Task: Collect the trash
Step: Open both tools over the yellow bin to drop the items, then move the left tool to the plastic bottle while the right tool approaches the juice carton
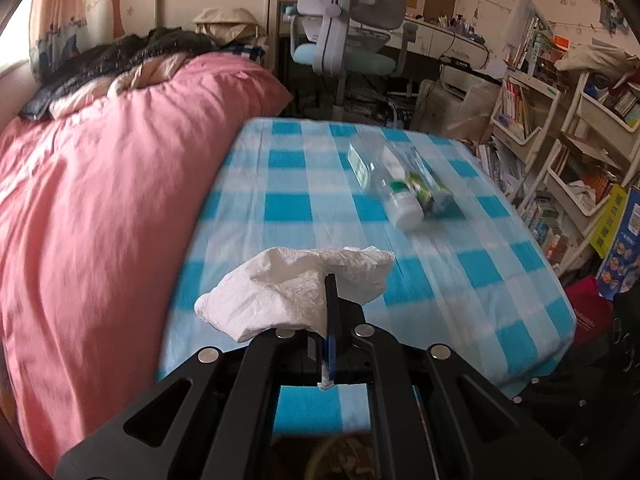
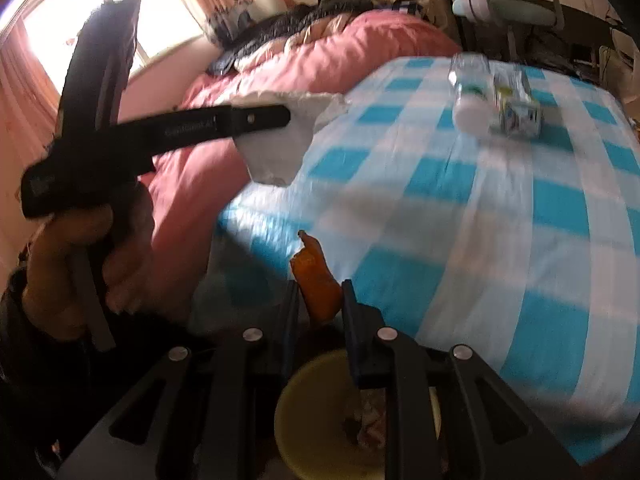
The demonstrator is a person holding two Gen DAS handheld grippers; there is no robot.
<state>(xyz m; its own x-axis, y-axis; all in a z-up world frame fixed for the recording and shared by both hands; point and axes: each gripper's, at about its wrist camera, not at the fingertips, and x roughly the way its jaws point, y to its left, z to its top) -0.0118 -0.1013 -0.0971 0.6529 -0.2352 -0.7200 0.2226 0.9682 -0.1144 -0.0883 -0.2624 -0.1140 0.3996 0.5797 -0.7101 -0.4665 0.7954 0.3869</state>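
Note:
My left gripper (image 1: 330, 284) is shut on a crumpled white tissue (image 1: 288, 292) and holds it above the near edge of the blue checked table (image 1: 460, 280). It also shows in the right wrist view (image 2: 276, 120), with the tissue (image 2: 276, 152) hanging from it. My right gripper (image 2: 320, 284) is shut on an orange peel (image 2: 318, 280) above a yellow trash bin (image 2: 304, 424) that holds scraps. An empty clear plastic bottle with a white cap (image 1: 400, 196) lies on the table beside a crumpled green wrapper (image 1: 430, 192). Both show in the right wrist view, bottle (image 2: 472, 96) and wrapper (image 2: 518, 108).
A bed with a pink quilt (image 1: 100, 200) lies to the left of the table. A desk chair (image 1: 344, 28) stands behind the table. Cluttered bookshelves (image 1: 560, 152) stand at the right. A window with pink curtains (image 2: 80, 20) is at the far left.

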